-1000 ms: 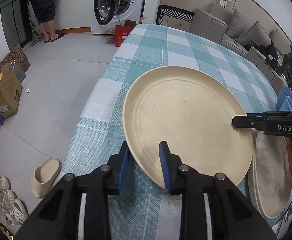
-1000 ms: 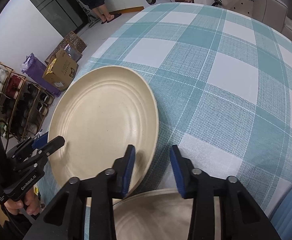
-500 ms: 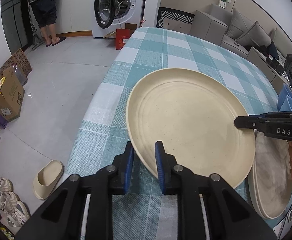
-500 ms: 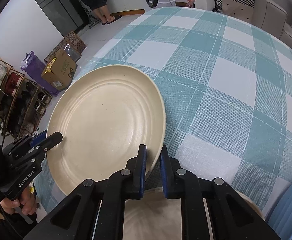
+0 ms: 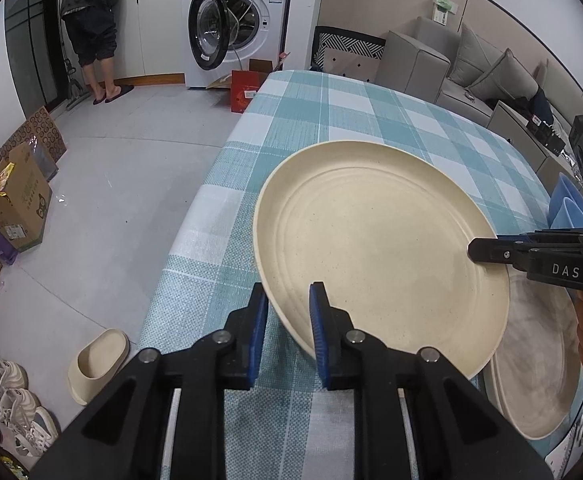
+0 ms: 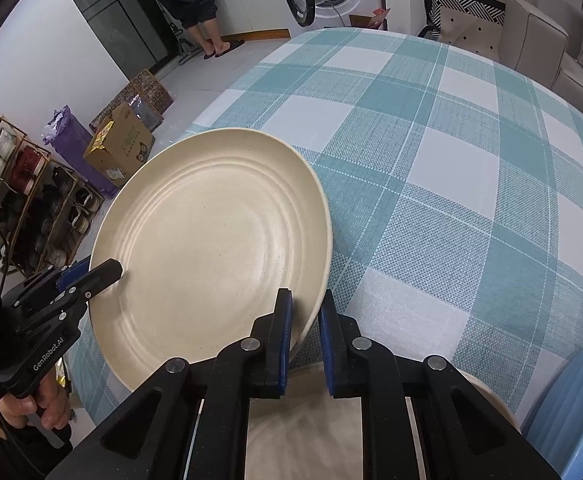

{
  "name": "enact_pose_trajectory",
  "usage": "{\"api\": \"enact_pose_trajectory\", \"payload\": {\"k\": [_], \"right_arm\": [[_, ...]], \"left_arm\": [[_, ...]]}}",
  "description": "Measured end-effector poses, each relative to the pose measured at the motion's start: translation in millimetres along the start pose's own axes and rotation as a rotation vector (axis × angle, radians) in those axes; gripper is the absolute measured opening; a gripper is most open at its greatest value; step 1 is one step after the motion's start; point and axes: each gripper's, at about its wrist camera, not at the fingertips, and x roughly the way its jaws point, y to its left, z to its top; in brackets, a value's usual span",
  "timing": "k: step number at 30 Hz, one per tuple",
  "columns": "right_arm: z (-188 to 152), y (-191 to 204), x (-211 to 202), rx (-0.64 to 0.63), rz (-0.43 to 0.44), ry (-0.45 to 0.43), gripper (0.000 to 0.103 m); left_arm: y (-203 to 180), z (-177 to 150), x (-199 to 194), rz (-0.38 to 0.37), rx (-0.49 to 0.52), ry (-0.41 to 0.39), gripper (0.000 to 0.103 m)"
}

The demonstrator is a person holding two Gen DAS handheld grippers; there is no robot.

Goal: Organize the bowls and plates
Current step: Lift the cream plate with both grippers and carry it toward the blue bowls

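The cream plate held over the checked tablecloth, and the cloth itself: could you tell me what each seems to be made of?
Cream plate: probably matte plastic or wheat-straw composite, not glazed ceramic; the surface is dull, finely speckled, with moulded concentric rings and a thin rim.

Checked tablecloth: woven fabric, judging by the visible weave grain in the teal and white squares; matte, no sheen.

"DAS" on right gripper [image 5: 485, 250], "GenRobot.AI" on left gripper [image 6: 107, 272]

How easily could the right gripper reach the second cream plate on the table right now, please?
Probably not yet: the right gripper is shut on the rim of the lifted plate, which the left gripper also clamps. The second plate lies just beneath.
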Motion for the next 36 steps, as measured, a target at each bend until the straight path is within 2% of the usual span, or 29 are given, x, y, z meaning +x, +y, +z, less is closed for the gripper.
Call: {"api": "enact_pose_trajectory", "payload": {"k": [9,19,27,36], "right_arm": [[-11.1,-2.6,-24.8,0.002,-0.012,-0.031,0.013],[-48.0,-18.7,-61.1,0.058,-0.034,-0.086,0.013],[-74.6,-28.1,-88.8,0.087,-0.07,-0.109,0.013],[-94.2,-36.6,-103.6,0.105,-0.108,-0.094,0.014]], "left_arm": [[-12.1,0.6,-15.9,-0.011,0.021,-0.032,0.019],[-43.9,-5.2,-34.7,-0.041,0.093,-0.065,0.019],[-67.1,-15.0,-44.4,-0.063,0.146,-0.066,0.019],[-85.7,-20.5,-46.1,-0.089,0.185,-0.056,0.019]]}}
